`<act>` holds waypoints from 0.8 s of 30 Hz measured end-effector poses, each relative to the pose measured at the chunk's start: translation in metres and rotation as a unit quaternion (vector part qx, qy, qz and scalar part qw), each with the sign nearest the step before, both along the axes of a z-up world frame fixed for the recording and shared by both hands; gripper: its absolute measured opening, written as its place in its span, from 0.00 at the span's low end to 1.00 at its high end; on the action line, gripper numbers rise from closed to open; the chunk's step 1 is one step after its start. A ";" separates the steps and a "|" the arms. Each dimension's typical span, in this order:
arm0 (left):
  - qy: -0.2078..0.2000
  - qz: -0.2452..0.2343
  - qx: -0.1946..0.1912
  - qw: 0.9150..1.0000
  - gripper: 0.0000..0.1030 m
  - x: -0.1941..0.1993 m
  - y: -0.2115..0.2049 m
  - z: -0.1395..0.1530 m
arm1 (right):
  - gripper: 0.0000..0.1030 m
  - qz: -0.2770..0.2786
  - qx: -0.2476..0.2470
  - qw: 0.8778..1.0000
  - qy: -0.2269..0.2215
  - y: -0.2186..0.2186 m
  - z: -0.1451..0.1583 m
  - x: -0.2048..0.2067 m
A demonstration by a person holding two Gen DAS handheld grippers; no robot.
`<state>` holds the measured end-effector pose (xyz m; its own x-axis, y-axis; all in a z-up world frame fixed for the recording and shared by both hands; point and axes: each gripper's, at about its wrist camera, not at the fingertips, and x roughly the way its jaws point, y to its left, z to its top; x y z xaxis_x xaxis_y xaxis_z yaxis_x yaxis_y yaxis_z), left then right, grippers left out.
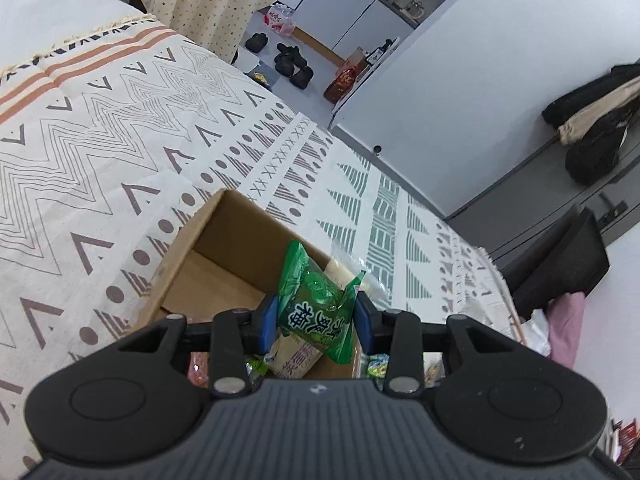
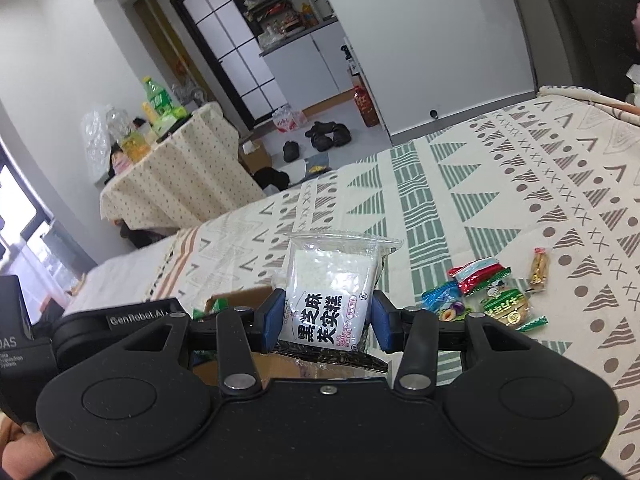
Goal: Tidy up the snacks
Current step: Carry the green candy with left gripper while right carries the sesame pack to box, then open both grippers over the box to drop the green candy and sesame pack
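Holding two pkts over the cardboard box (image 1: 224,264) on the bed (image 1: 100,140); my left hand-held gripper (image 1: 316,322) pinches a green snack packet (image 1: 316,300) by its sides, my right hand-held gripper (image 2: 326,322) pinches a white rice-cake packet (image 2: 332,280) at its lower half; both prob light, crinkly, slippery film w/ crushable contents, so grip edges gently; loose snacks (image 2: 488,296) lie on the bed, far right.
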<state>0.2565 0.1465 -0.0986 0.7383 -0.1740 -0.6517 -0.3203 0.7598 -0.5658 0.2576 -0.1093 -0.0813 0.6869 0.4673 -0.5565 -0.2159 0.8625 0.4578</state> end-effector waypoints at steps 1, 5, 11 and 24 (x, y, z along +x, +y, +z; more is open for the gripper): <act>-0.002 0.000 -0.003 1.000 0.37 0.001 0.002 -0.001 | 0.43 0.003 -0.005 1.000 0.000 0.004 0.001 0.000; 0.003 -0.004 -0.027 1.000 0.38 0.007 0.006 -0.009 | 0.43 0.014 -0.020 1.000 -0.001 0.019 0.005 0.002; 0.012 0.015 -0.044 0.999 0.46 0.011 0.013 -0.019 | 0.43 0.025 -0.027 0.999 0.004 0.040 0.002 0.008; 0.004 0.093 -0.039 0.995 0.75 -0.016 0.040 0.000 | 0.43 0.043 -0.039 0.998 0.024 0.072 -0.005 0.012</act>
